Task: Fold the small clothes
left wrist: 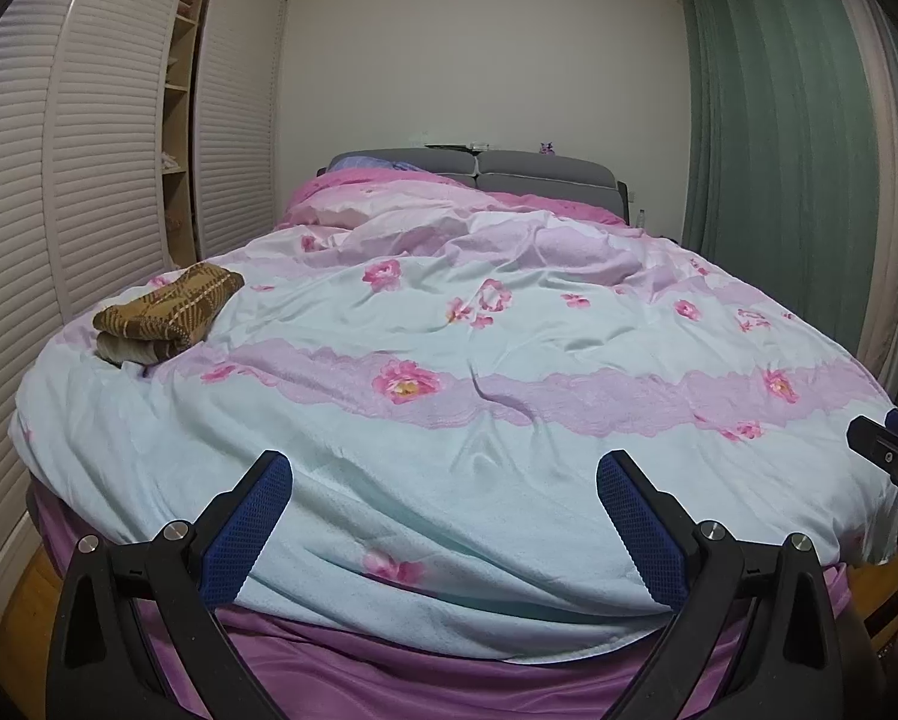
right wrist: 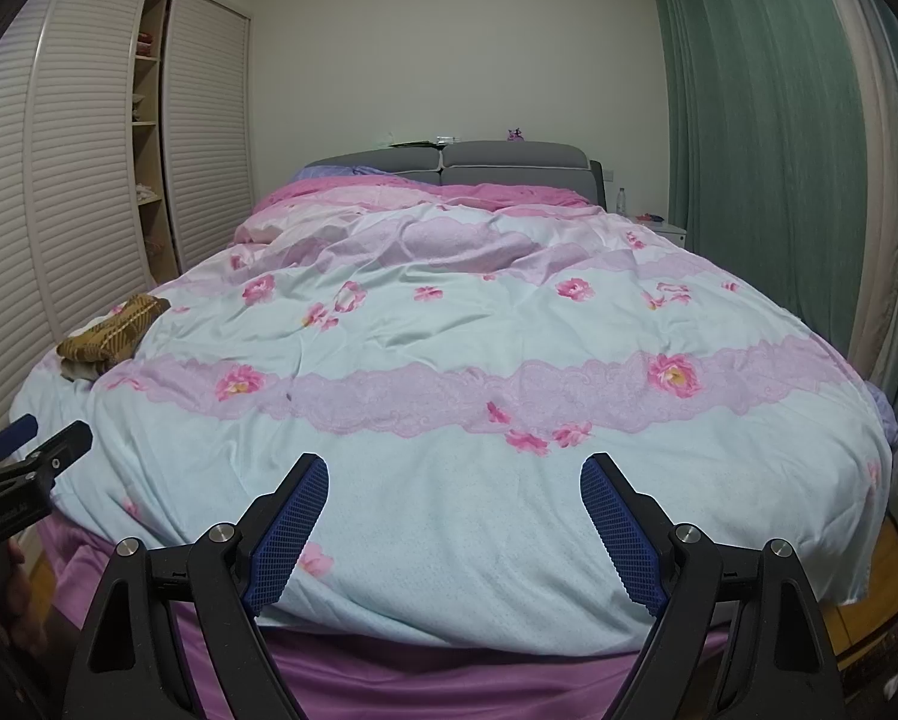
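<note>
A folded brown plaid garment [left wrist: 170,307] lies on top of a paler folded piece at the left side of the bed; the right wrist view shows the same brown plaid garment [right wrist: 116,330] farther left. My left gripper [left wrist: 444,471] stands open at the foot of the bed with nothing between its blue pads. My right gripper [right wrist: 453,471] is open too, empty, hovering over the quilt's near edge. Each gripper shows at the other view's edge: the right gripper [left wrist: 895,447] and the left gripper [right wrist: 41,441]. Both are well short of the garment.
A floral light-blue and pink quilt [left wrist: 508,330] covers the bed, purple sheet [left wrist: 389,678] hanging below. White louvred wardrobe doors [left wrist: 101,150] stand left, green curtains [left wrist: 778,120] right. A grey headboard [right wrist: 508,162] and a bedside table [right wrist: 664,228] are at the back.
</note>
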The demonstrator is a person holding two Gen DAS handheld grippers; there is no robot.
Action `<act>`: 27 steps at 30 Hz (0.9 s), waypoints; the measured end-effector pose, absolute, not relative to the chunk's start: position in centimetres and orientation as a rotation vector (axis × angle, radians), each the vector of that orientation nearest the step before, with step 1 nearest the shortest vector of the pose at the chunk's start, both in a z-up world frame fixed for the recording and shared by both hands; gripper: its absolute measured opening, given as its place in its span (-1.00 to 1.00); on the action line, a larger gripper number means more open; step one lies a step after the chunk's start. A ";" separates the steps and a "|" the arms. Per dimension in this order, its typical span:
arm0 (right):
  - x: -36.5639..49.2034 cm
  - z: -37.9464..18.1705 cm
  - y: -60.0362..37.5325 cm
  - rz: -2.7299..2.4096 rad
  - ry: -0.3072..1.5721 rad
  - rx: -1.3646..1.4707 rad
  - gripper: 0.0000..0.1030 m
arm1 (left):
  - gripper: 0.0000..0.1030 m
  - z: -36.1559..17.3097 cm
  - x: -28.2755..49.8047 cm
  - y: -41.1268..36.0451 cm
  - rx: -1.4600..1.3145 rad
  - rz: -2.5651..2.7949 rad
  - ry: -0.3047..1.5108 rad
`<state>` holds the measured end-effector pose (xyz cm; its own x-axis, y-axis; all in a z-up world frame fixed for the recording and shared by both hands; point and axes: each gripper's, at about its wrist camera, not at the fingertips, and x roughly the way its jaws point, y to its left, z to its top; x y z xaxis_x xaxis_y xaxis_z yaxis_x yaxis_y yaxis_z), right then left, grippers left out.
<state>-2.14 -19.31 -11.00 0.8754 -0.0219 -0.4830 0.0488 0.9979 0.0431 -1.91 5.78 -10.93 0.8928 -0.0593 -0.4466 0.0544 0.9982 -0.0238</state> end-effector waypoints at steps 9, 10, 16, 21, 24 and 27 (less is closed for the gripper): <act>-2.1 -11.1 -19.3 -0.037 0.503 0.053 0.68 | 1.00 -10.7 -2.2 5.6 0.010 -0.049 0.452; -2.1 -11.0 -19.3 -0.036 0.503 0.054 0.68 | 1.00 -10.7 -2.2 5.6 0.009 -0.048 0.453; -2.1 -11.1 -19.3 -0.036 0.502 0.053 0.68 | 1.00 -10.8 -2.1 5.9 0.002 -0.057 0.465; -2.2 -11.1 -19.3 -0.037 0.502 0.054 0.68 | 1.00 -10.9 -2.1 5.7 0.018 -0.061 0.464; -2.2 -11.1 -19.2 -0.037 0.501 0.053 0.68 | 1.00 -10.8 -2.2 5.5 0.033 -0.062 0.457; -2.1 -11.0 -19.3 -0.036 0.501 0.054 0.68 | 1.00 -10.9 -2.2 5.5 0.033 -0.063 0.459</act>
<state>-2.13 -19.26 -10.99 0.8767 -0.0210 -0.4806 0.0475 0.9979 0.0431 -2.16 5.47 -10.86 0.8947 -0.0537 -0.4434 0.0686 0.9975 0.0176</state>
